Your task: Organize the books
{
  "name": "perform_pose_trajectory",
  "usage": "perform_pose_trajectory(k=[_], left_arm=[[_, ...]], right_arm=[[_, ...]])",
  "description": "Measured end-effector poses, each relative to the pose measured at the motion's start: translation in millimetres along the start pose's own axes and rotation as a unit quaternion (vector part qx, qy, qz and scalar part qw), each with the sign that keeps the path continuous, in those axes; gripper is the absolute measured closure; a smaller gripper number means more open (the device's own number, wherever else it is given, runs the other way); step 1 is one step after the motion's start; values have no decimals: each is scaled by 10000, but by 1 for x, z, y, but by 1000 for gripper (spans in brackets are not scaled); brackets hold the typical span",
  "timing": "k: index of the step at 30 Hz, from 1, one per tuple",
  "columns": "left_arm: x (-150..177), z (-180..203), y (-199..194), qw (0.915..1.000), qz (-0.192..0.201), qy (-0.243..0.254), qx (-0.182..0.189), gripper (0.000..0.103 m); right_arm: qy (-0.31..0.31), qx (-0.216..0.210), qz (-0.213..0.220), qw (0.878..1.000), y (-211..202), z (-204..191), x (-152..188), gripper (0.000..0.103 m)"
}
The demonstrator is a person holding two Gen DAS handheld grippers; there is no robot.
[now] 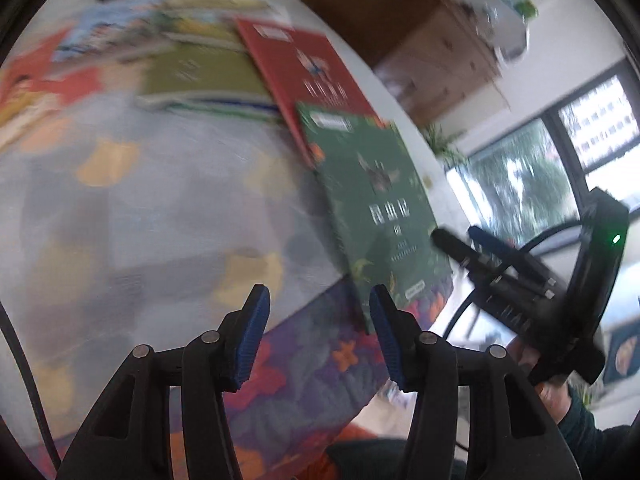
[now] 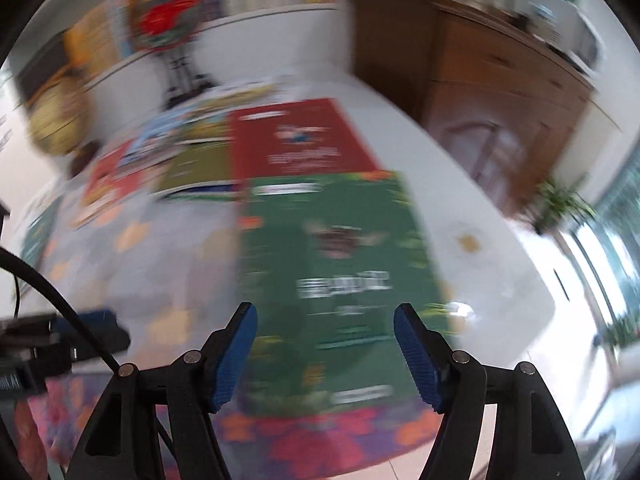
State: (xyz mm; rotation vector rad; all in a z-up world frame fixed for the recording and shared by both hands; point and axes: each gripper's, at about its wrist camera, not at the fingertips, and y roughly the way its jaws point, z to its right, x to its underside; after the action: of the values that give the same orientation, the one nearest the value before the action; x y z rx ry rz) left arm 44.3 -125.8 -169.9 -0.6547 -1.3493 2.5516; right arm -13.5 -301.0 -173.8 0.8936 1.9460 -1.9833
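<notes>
A green book (image 1: 372, 204) (image 2: 332, 264) lies flat near the table's front right corner. Behind it lies a red book (image 1: 308, 76) (image 2: 300, 140), with an olive-green book (image 1: 200, 72) (image 2: 196, 168) and several more colourful books to the left. My left gripper (image 1: 316, 332) hovers open over the table's front edge, left of the green book, with nothing between its blue pads. My right gripper (image 2: 325, 356) hangs open above the green book's near end and holds nothing; the left wrist view shows it at the right (image 1: 452, 240). Both views are blurred.
The table has a pale cloth (image 1: 152, 208) with yellow patches and a purple flowered border (image 1: 304, 364). A brown wooden cabinet (image 2: 480, 80) stands behind on the right, with a window (image 1: 560, 160) and a potted plant (image 2: 560, 200) beside it. A white shelf (image 2: 256, 24) holds books and a fan-like ornament.
</notes>
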Motion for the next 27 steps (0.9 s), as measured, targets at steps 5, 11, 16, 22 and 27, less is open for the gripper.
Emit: perform_pose_trajectory(k=[5,11,16,22,27], left_arm=[[-13,24,38,9999,-123,70,-46,53],[-19,34,55,9988,199,-377,-250,53],[-15,36,67,9967,273,-688,-336,53],[-12,41,64,9958,324,-793,-336,53],[-6,37,49,9941,510,-846,-442,53]], right_arm=[[351,-14,-275,9990,22,54,-4,54],[329,-391,-595,9969,53,87,-11,58],[325,-818,-951,9916,77,98,-14,60],[-106,-913,-999,9907,74,88,-11,59],[-636,-987,-948,9885,65,72,-10,59]])
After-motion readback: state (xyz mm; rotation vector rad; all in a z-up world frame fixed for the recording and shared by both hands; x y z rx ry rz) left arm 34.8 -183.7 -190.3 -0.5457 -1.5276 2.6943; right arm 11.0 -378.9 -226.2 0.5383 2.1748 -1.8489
